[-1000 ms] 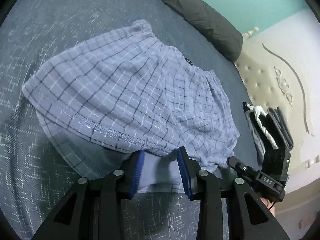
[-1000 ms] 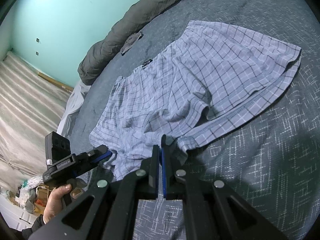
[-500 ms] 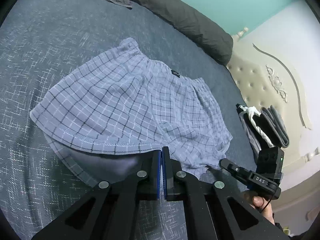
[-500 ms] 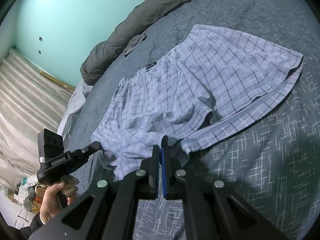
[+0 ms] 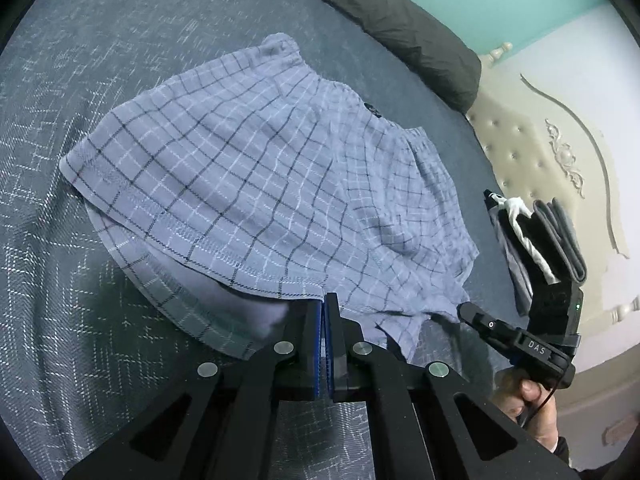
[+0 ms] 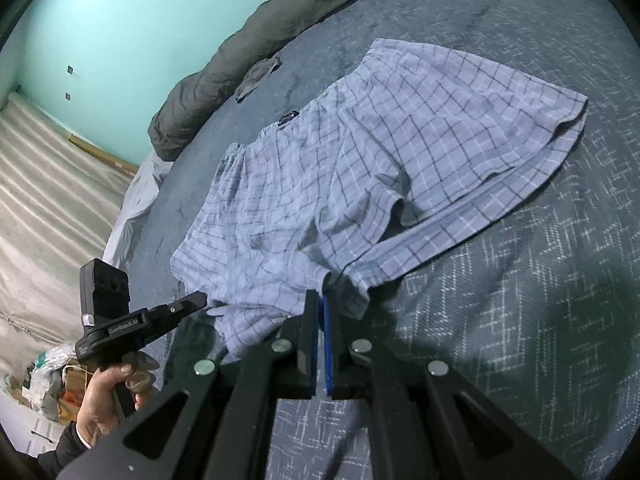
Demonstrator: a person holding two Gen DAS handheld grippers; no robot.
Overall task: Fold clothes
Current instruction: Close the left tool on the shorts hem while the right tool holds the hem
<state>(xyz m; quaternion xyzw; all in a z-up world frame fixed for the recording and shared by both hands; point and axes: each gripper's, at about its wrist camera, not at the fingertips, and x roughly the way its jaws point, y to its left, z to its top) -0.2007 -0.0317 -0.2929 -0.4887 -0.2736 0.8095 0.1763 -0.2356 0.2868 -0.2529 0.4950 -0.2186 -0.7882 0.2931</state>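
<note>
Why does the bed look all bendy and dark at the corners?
Left wrist view: the fisheye lens curves the dark blue patterned bedspread and blackens the corners. Right wrist view: same curving, plus a soft shadow beside the blue checked shorts.

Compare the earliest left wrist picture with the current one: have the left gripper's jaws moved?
Yes. The left gripper has closed: its jaws, earlier apart, now meet on the hem of the checked shorts lying on the bed.
</note>
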